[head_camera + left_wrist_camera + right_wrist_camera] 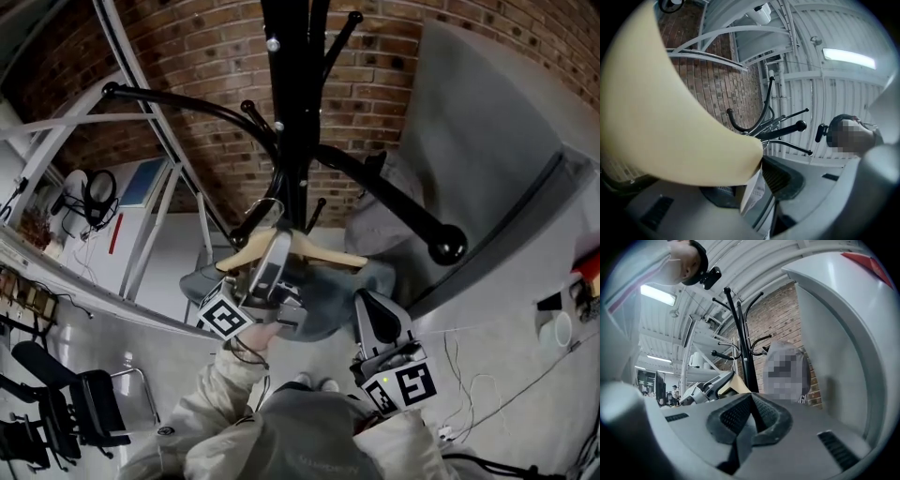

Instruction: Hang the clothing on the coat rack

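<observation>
A black coat rack point(295, 112) stands in front of me with curved arms ending in knobs. A wooden hanger point(323, 251) carries a blue-grey garment point(328, 305) just below the rack's arms. My left gripper point(272, 258) is shut on the hanger near its hook; in the left gripper view the hanger point(670, 117) fills the left side, and a white label point(754, 192) hangs between the jaws. My right gripper point(367, 309) is lower and to the right, shut on a fold of the garment point(740, 437). The rack point(740, 338) rises behind it.
Another grey garment point(394, 206) hangs on the rack's right side. A long knobbed arm point(448, 246) juts toward me. A brick wall point(216, 56) lies behind, a white metal frame point(141, 103) to the left, a black chair point(75, 403) lower left, a grey panel point(506, 141) on the right.
</observation>
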Demonstrator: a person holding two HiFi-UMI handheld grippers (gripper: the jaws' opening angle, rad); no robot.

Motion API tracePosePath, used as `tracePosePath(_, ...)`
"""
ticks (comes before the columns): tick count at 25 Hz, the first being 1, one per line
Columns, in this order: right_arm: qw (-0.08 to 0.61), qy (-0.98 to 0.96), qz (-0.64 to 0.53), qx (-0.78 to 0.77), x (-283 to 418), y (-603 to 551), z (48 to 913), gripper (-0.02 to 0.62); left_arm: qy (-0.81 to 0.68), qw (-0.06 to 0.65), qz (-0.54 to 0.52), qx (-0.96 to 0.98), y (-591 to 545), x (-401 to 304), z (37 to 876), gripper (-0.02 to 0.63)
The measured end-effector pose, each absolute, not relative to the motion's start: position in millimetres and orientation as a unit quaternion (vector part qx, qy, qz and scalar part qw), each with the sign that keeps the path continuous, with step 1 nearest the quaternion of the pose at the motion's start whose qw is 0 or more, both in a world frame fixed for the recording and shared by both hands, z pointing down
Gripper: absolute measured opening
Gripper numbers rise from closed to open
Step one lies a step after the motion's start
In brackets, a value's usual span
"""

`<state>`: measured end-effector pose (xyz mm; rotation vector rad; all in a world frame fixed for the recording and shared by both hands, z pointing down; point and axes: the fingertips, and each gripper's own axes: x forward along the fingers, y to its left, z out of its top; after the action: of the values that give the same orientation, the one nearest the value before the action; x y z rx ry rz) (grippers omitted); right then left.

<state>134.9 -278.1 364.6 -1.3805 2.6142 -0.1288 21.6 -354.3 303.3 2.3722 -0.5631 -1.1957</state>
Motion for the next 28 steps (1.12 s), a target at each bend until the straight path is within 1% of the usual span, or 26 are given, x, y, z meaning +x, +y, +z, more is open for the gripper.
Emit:
tracePosePath(7, 0.088, 0.885, -0.057, -0.453, 138.4, -267.4, 374.5, 0.025, -0.232, 0.22, -0.425, 0.847, -345.4, 18.5, 319.6, 0.138)
tracePosePath(15, 0.082, 0.879, -0.064, -0.465, 126.9, -250.2, 383.2, 0.025, -0.24, 0.274, -0.418, 0.832, -329.5, 7.1, 358.4, 0.138)
tracePosePath(20, 0.082, 0.877, -0.06, -0.47, 104.3, -226.4, 383.3, 0.025, -0.248, 0.25, -0.369, 0.86, -293.7, -1.8, 369.9, 0.135)
tracePosePath(24, 0.08, 0.878, -0.055, -0.469, 80.9, -204.6, 380.8, 0.025, -0.257, 0.22, -0.326, 0.883, -257.4, -13.8, 376.8, 0.103)
tracePosePath(28, 0.08, 0.879, -0.049, -0.468, 56.2, -179.4, 376.4, 0.025, -0.297, 0.165, -0.287, 0.896, -219.8, -39.1, 381.9, 0.054)
